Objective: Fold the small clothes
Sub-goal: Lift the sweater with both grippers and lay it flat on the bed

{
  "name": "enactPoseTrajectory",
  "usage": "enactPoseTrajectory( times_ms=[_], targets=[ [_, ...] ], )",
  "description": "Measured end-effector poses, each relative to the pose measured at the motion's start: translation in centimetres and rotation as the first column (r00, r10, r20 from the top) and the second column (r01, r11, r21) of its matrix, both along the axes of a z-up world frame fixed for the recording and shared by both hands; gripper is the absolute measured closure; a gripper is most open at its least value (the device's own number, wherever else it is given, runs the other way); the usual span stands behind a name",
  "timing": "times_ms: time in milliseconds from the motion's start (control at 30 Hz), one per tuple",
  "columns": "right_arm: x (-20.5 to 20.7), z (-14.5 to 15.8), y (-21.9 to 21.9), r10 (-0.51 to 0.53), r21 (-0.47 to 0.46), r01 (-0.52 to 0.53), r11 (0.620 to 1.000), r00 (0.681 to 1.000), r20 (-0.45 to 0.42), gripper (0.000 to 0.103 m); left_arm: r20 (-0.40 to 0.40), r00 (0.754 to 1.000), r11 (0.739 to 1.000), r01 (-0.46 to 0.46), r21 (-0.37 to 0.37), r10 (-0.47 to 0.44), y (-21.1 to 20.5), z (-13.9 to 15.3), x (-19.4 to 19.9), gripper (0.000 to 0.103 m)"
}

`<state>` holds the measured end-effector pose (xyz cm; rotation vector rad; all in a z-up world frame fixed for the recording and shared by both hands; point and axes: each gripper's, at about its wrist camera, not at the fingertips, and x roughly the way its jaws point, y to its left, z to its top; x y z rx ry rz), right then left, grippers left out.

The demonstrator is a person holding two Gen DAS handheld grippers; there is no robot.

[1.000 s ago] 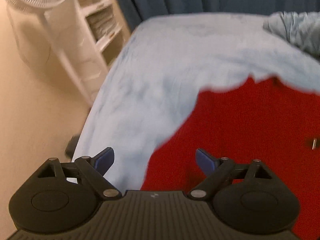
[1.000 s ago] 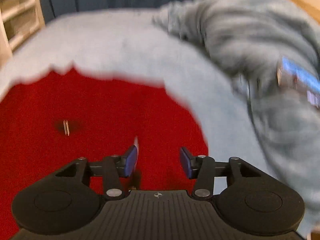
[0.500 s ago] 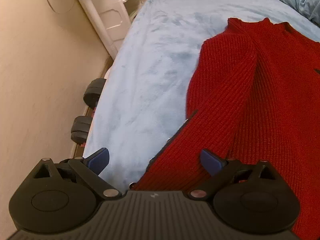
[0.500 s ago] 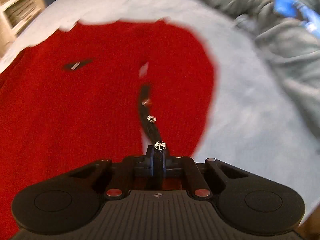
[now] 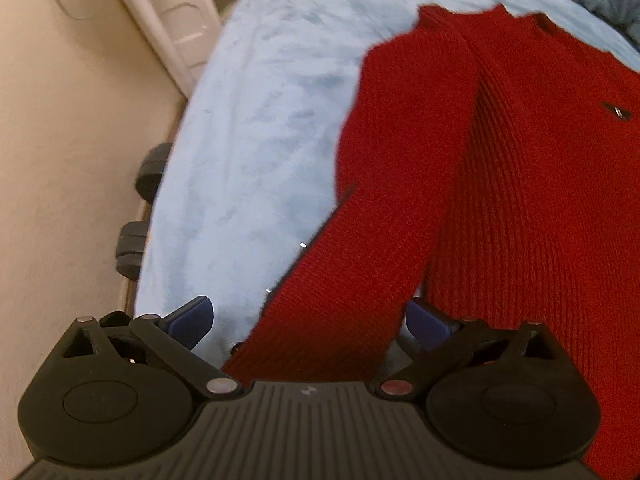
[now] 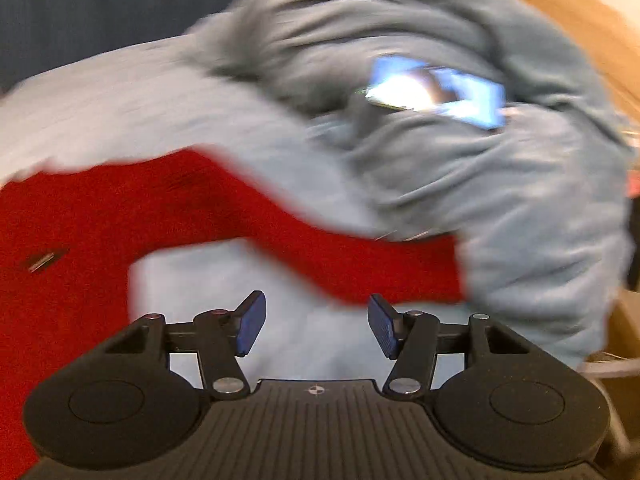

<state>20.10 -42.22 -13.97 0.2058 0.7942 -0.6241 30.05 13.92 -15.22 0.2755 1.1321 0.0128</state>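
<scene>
A red knit sweater (image 5: 520, 184) lies flat on a light blue bed cover (image 5: 256, 128). In the left wrist view its left sleeve (image 5: 360, 264) runs down between the jaws of my open left gripper (image 5: 308, 324); the jaws straddle the cuff without closing. In the blurred right wrist view the sweater body (image 6: 60, 248) is at the left and its other sleeve (image 6: 360, 264) stretches out to the right. My right gripper (image 6: 316, 328) is open and empty, just short of that sleeve, over bare bed cover.
A crumpled grey-blue blanket (image 6: 460, 152) with a bright blue-edged object (image 6: 436, 92) on it is heaped at the far right. Left of the bed are beige floor, dumbbells (image 5: 136, 240) and a white shelf unit (image 5: 176, 28).
My right gripper was shut on a dark buttoned strip of the sweater; it has opened and swung right, and the right sleeve now lies spread out. My left gripper moved slightly closer along the left sleeve.
</scene>
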Motion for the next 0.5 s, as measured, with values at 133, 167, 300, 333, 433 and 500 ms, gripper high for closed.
enactPoseTrajectory(
  times_ms=[133,167,300,333,433,500],
  targets=[
    [-1.7,-1.2,7.5,0.115,0.107,-0.118,0.987,0.993,0.031,0.044,-0.035,0.998,0.997,0.042,-0.066,-0.044,0.4,0.0,-0.4,0.000],
    [-1.9,-1.5,8.6,0.130,0.140,-0.135,0.981,0.991,0.044,0.044,-0.033,0.998,0.997,0.048,-0.063,-0.050,0.6,0.1,-0.6,0.000],
    [-2.7,-0.7,14.4,0.197,0.222,-0.207,0.953,0.978,0.066,0.044,-0.008,0.998,0.998,0.061,-0.011,-0.061,1.7,-0.3,-0.9,0.033],
    [-2.4,-0.7,15.2,0.221,0.224,-0.230,0.947,0.973,0.066,0.044,-0.020,0.998,0.997,0.058,-0.050,-0.059,2.3,-0.3,-0.7,0.074],
    [-1.8,-0.1,16.6,0.256,0.203,-0.264,0.943,0.965,0.065,0.044,0.004,1.000,0.997,0.001,-0.078,-0.001,3.4,0.7,-0.1,0.086],
    [-1.3,0.2,16.7,0.265,0.202,-0.274,0.940,0.962,0.068,0.044,0.037,0.998,0.992,-0.050,-0.118,0.055,4.8,2.2,0.7,0.087]
  ],
)
